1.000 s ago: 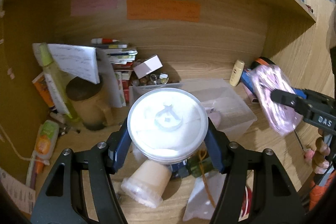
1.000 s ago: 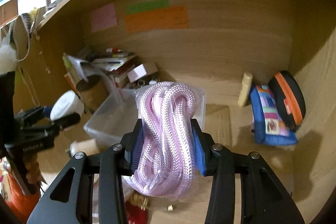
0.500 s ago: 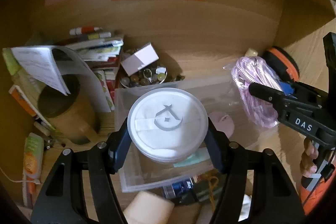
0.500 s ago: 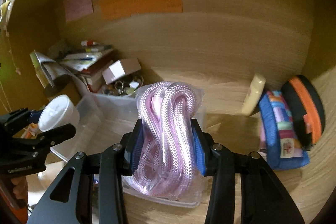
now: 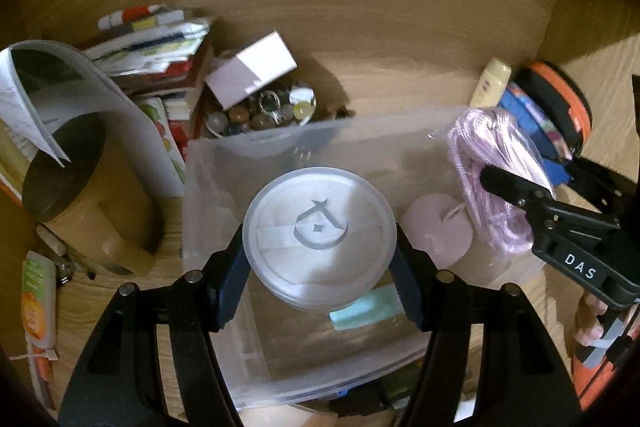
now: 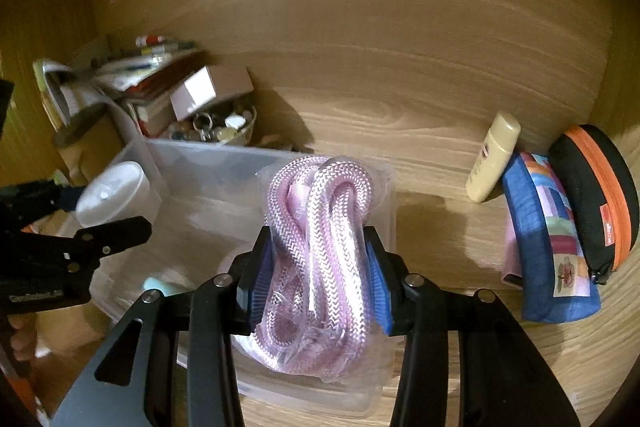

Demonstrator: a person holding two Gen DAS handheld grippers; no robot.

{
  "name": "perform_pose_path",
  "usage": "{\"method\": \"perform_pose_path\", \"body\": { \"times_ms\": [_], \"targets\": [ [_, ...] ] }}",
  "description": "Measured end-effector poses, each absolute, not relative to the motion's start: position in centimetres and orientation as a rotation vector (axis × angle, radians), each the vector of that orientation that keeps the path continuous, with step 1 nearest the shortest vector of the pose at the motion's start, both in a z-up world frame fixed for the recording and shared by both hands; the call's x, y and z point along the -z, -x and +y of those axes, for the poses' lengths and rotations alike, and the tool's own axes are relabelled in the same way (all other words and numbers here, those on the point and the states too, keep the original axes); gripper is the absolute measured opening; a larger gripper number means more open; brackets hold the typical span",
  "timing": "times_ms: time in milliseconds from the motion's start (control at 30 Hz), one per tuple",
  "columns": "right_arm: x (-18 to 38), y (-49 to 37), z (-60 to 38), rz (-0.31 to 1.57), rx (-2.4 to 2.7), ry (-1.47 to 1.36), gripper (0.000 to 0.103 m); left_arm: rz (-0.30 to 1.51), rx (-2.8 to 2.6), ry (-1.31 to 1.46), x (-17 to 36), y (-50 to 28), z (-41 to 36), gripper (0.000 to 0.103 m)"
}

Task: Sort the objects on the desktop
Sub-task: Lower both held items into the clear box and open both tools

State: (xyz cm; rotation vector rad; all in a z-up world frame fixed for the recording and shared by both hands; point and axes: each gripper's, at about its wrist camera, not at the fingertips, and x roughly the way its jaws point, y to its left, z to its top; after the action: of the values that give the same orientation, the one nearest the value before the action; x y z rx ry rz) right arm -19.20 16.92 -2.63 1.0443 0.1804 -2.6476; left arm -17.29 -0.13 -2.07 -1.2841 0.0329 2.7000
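Observation:
My left gripper [image 5: 319, 269] is shut on a round white lidded jar [image 5: 319, 231] and holds it over the clear plastic bin [image 5: 280, 155]. My right gripper [image 6: 318, 281] is shut on a bagged coil of pink rope [image 6: 320, 259] over the bin's right end [image 6: 384, 307]; the rope also shows in the left wrist view [image 5: 490, 179]. Inside the bin lie a pink candle [image 5: 438, 233] and a mint-green piece [image 5: 366, 311]. The jar shows in the right wrist view [image 6: 114, 193] at the left.
A bowl of small trinkets [image 5: 260, 115] with a white box [image 5: 250, 69] stands behind the bin. Books, papers and a brown mug [image 5: 72, 187] sit at the left. A cream tube [image 6: 494, 157], a blue patchwork pouch [image 6: 548, 239] and a black-orange case [image 6: 596, 191] stand at the right.
Both grippers have moved forward and down over the bin. The jar now hangs above the bin's middle and the rope above its right end. Both grips are unchanged.

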Motion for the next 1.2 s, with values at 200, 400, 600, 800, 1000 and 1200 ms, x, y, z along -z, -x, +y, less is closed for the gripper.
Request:
{"method": "perform_pose_path", "body": {
  "times_ms": [200, 400, 600, 800, 1000, 1200],
  "targets": [
    [2.9, 19.2, 16.9, 0.219, 2.631, -1.068, 0.039, 0.136, -2.617, 1.399, 3.4, 18.2, 1.2, 0.064],
    [3.1, 19.2, 17.0, 0.220, 2.615, -1.087, 0.043, 0.191, -2.568, 1.477, 4.3, 18.7, 2.2, 0.065],
    [3.5, 19.2, 16.7, 0.242, 2.628, -1.092, 0.049, 0.221, -2.591, 1.459, 4.3, 18.5, 2.8, 0.066],
    [3.8, 18.6, 15.8, 0.293, 2.617, -1.074, 0.066, 0.223, -2.602, 1.452, 4.2, 18.5, 2.4, 0.069],
    [3.3, 18.0, 15.9, 0.274, 2.637, -1.023, 0.079, 0.235, -2.619, 1.413, 3.2, 17.5, 2.2, 0.073],
    [2.4, 17.3, 16.1, 0.227, 2.626, -0.975, 0.086, 0.266, -2.710, 1.318, 0.9, 15.7, 1.7, 0.083]
  ]
}}
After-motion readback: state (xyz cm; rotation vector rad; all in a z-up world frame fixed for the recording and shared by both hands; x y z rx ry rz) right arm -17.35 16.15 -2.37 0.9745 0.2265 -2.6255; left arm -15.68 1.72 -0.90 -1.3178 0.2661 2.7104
